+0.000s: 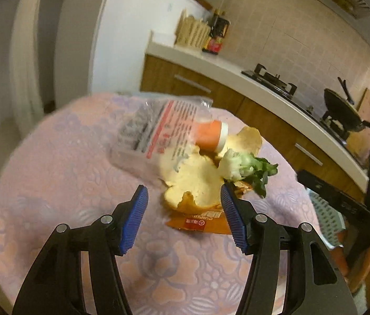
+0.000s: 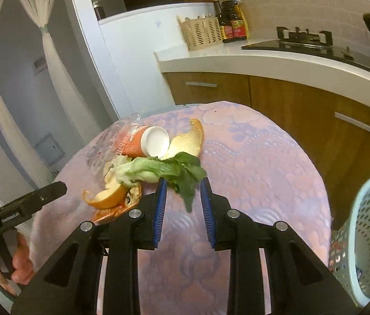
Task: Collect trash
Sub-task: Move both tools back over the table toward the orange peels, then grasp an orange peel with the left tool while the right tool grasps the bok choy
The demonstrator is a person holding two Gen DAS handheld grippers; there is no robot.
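Note:
A heap of trash lies on the pink flowered tablecloth (image 1: 53, 183): a clear printed plastic bag (image 1: 156, 128), an orange cup with a white base (image 1: 211, 135), yellow fruit peel (image 1: 193, 181), a leafy green vegetable stub (image 1: 248, 168) and an orange wrapper (image 1: 200, 221). My left gripper (image 1: 185, 194) is open, its jaws on either side of the peel's near edge. My right gripper (image 2: 183, 185) is open, its tips at either side of the green leaves (image 2: 185, 173). The cup (image 2: 148, 141), the peel (image 2: 187, 139) and the bag (image 2: 106, 141) lie beyond it.
A light blue perforated basket (image 2: 368, 236) stands at the table's right side. Behind runs a white counter (image 2: 263, 57) with brown cabinets, a gas stove (image 2: 303, 39), a wicker basket (image 2: 200, 32) and sauce bottles (image 2: 233, 21). A black pan (image 1: 342, 110) sits on the stove.

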